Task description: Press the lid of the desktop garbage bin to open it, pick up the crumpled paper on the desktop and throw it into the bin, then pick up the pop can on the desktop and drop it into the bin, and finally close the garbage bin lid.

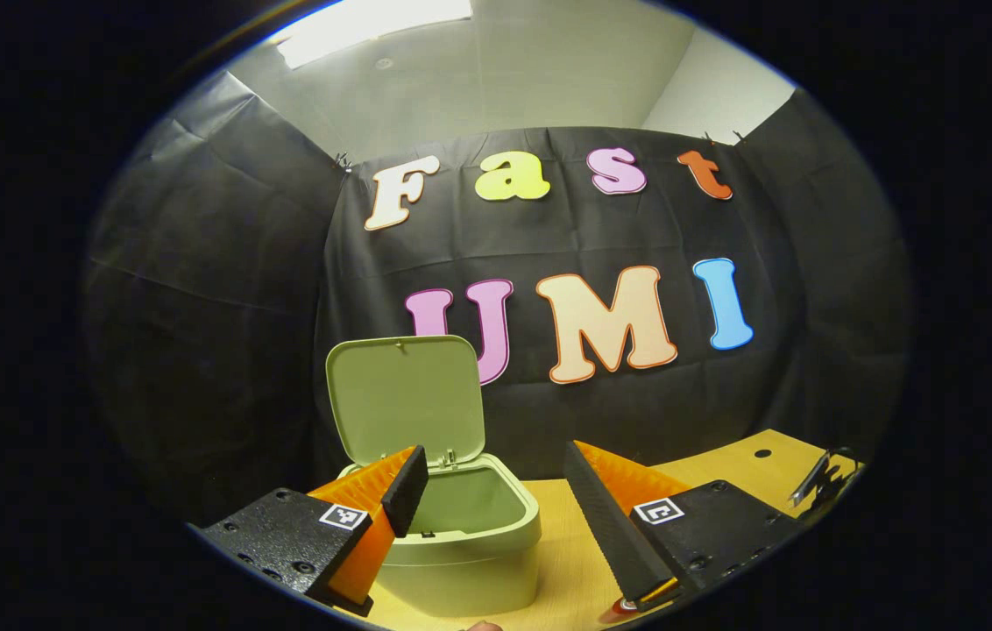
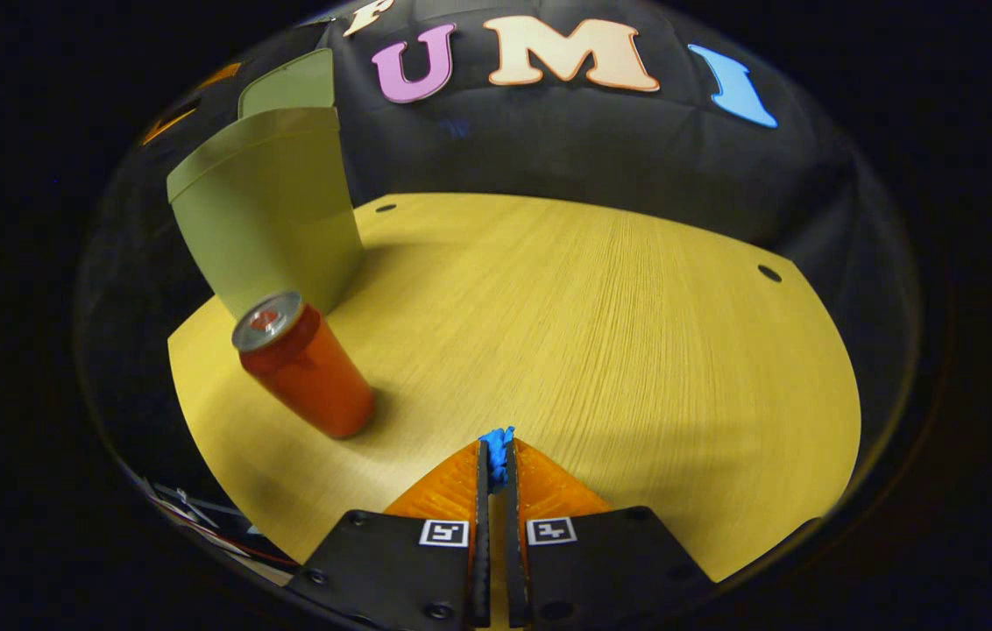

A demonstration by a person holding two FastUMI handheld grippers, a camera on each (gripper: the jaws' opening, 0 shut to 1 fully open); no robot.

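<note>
Left gripper (image 1: 496,517) spread wide, hovering just before the open green garbage bin (image 1: 470,535), lid (image 1: 404,399) upright. Right gripper (image 2: 496,464) pressed nearly together, pinching a blue crumpled paper (image 2: 497,451) above the wooden desktop (image 2: 601,333). Red pop can (image 2: 308,368) upright beside the bin.

Left claw's finger (image 1: 404,491) hides part of the bin (image 1: 478,535).

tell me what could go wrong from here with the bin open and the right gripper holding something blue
The blue scrap is pinched only at the right gripper's fingertips, so it may slip out on the way. The bin stands close behind the pop can; swinging toward it could topple the can.
</note>
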